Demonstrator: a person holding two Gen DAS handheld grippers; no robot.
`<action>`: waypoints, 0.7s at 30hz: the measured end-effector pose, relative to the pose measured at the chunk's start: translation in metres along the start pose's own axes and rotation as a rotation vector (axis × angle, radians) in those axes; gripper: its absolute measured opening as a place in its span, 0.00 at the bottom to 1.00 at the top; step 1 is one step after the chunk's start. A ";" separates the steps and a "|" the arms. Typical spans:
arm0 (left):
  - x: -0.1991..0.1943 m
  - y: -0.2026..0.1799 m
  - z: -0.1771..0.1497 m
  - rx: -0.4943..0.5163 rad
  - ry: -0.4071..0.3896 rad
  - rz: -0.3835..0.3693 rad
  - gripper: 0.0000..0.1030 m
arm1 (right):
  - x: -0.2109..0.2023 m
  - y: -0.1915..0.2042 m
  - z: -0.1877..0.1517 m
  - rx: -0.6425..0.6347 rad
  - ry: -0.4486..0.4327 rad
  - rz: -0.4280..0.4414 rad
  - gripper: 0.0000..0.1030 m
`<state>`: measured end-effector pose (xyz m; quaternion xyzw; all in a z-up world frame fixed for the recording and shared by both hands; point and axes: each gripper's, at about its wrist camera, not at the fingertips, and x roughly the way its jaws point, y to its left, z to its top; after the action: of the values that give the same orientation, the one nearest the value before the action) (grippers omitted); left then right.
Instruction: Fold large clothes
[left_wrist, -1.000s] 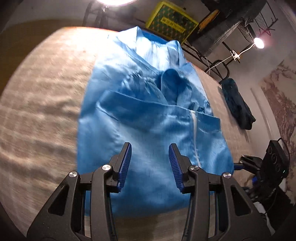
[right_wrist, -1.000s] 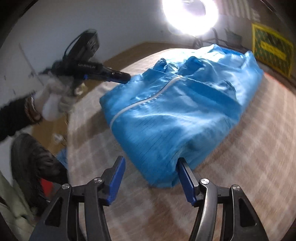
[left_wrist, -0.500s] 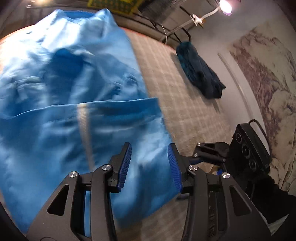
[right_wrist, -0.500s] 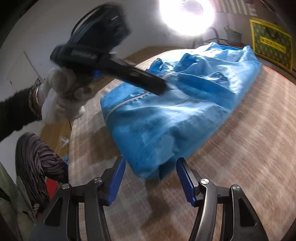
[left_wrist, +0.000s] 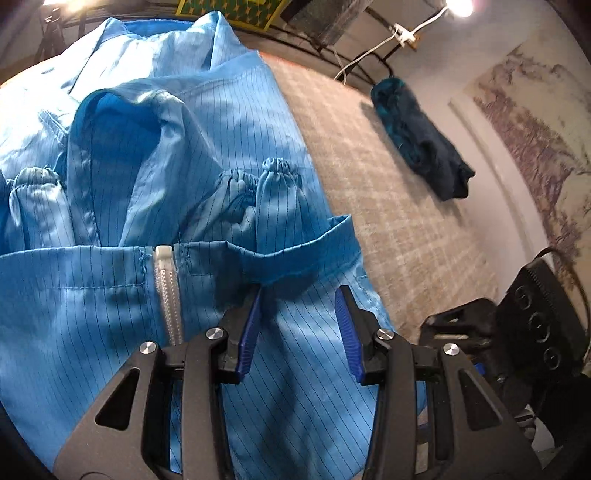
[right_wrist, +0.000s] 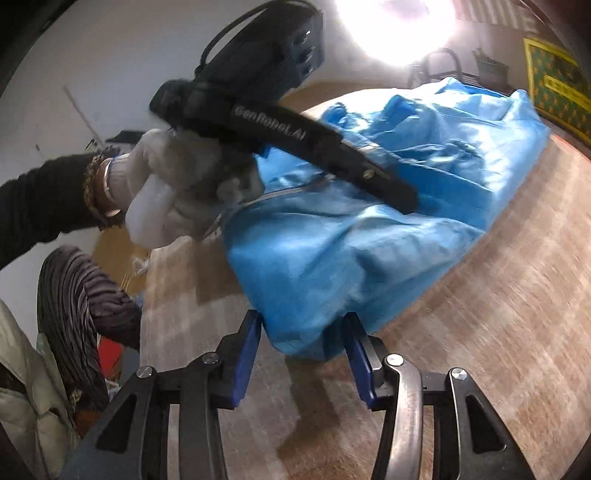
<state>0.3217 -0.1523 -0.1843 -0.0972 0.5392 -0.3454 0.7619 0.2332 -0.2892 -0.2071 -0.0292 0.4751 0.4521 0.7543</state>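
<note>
Over the last second the left gripper (left_wrist: 299, 325) had swept across the blue coat (left_wrist: 155, 184) toward its right-hand edge, so that the coat's white zip (left_wrist: 168, 291), earlier at about 1 o'clock of the fingers, now lay at about 9 o'clock of them. Its jaws stood apart over the folded lower panel, just below the turned hem, with cloth beneath them and nothing pinched; the two gathered cuffs (left_wrist: 258, 192) lay at 12 o'clock. From the right wrist view the gloved left hand (right_wrist: 184, 192) and its tool had grown much larger and now reached over the coat at 11 o'clock. The right gripper (right_wrist: 303, 350) had barely shifted, but its jaws were closing, and the coat's near corner (right_wrist: 299, 332) sat between the fingers, seemingly not yet pressed. The coat itself lay partly folded on the checked table cover (right_wrist: 480, 332), with a dark bundle of clothing (left_wrist: 417, 136) well apart at 2 o'clock in the left view. Judged from this, both tools were lining up along the near edge for the next fold, though the left one had no hold yet.
</note>
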 end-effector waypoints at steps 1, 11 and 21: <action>-0.001 0.001 0.000 -0.006 -0.012 -0.010 0.40 | 0.001 0.002 0.004 -0.008 -0.007 -0.001 0.47; 0.012 0.011 -0.001 -0.025 -0.060 0.047 0.16 | 0.010 0.000 -0.001 0.036 0.050 0.100 0.23; -0.035 0.011 -0.006 -0.019 -0.117 0.069 0.12 | -0.046 -0.012 -0.004 0.133 -0.041 0.012 0.17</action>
<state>0.3148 -0.1203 -0.1658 -0.1058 0.5002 -0.3075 0.8026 0.2323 -0.3280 -0.1799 0.0332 0.4888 0.4245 0.7614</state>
